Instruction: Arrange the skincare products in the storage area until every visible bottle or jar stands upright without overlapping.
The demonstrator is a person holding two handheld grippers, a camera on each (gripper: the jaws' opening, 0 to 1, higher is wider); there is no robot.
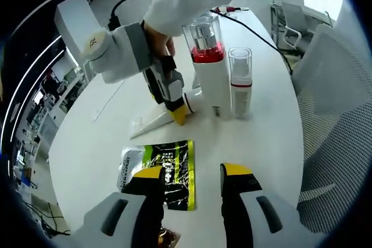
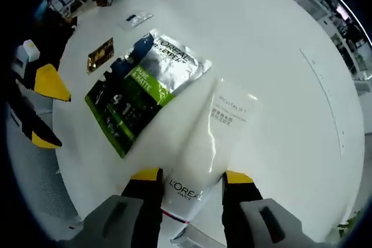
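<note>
While the right gripper closes its yellow-tipped jaws on a white plastic L'Oréal tube lying flat on the round white table, the left gripper hovers with jaws wide and empty above one green-and-silver sachet near the table's edge. Two bottles stand upright mid-table: one white bottle with clear cap over a red band, and one slimmer white bottle with clear cap.

left gripper: jaws open, hovering low over the table
right gripper: jaws straddling the tube, angled down
hand: grips right gripper's handle
</note>
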